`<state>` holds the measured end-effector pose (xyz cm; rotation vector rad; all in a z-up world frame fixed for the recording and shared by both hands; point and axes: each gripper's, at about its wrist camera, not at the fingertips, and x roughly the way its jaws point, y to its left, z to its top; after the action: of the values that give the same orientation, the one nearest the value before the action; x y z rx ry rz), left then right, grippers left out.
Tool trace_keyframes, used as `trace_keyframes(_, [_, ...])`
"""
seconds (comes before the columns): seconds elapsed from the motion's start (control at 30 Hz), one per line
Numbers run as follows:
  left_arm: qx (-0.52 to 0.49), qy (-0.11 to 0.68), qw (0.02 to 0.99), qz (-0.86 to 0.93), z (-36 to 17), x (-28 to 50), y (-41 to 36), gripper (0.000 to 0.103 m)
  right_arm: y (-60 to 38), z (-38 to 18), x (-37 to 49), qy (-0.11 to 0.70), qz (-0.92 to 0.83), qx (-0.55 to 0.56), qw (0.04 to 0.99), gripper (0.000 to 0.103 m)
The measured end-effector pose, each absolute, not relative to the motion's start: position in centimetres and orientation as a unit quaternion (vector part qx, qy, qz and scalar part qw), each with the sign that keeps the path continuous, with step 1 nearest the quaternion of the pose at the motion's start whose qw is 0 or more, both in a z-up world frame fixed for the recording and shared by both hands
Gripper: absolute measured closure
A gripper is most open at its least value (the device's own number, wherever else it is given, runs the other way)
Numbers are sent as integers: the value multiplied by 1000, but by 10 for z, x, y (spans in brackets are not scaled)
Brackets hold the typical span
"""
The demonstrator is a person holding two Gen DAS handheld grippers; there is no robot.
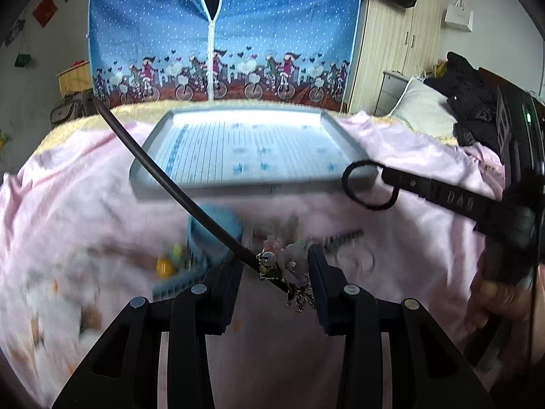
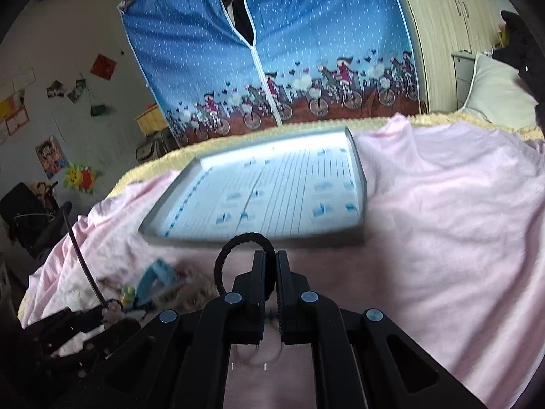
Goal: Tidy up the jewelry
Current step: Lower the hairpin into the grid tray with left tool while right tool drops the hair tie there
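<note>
Left wrist view: left gripper (image 1: 275, 266) was seen low centre, its jaws closed against the flowered end of a hairpin (image 1: 289, 266); the dark stick (image 1: 177, 191) ran up toward the left edge of the frame.
Right wrist view: right gripper (image 2: 270, 272) was seen with jaws nearly together, clamped on a black hair tie (image 2: 224, 255); most of the loop hung free to the left of the tips.
Tray: grey tray (image 1: 204, 192) was seen mid-frame on the pink blanket (image 1: 391, 238), nothing visible inside it.
Loose items: blue comb (image 1: 204, 238) and a small yellow piece (image 1: 165, 267) were seen lower left, blurred, just short of the tray.
Risk 1: hairpin was held by its ornament only; the long stick could lever and swing out, or the petals could be crushed.
Risk 2: stick was seen crossing the tray's near-left corner in the picture; the rim could be caught on the way in.
Risk 3: hair tie was pinched on a thin section; it could slip out before the tray was reached.
Risk 4: soft blanket under the tray; tipping could be caused by a push on the rim.
</note>
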<state>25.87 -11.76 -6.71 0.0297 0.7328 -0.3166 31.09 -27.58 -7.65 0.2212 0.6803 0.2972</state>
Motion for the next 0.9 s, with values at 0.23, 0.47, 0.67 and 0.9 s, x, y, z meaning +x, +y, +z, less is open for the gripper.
trace_keyframes(0.23, [-5, 358, 920, -160, -47, 340, -108, 69, -273, -80, 367, 308, 133, 161, 928, 97])
trace_keyframes(0.47, [-33, 414, 898, -143, -65, 414, -88, 69, -265, -105, 392, 330, 138, 142, 923, 97])
trace_keyframes(0.67, [-35, 449, 887, -106, -85, 433, -79, 69, -272, -117, 401, 341, 135, 157, 917, 95])
trace_keyframes(0.9, [-39, 450, 888, -86, -85, 426, -68, 46, -276, -114, 401, 346, 130, 155, 916, 89])
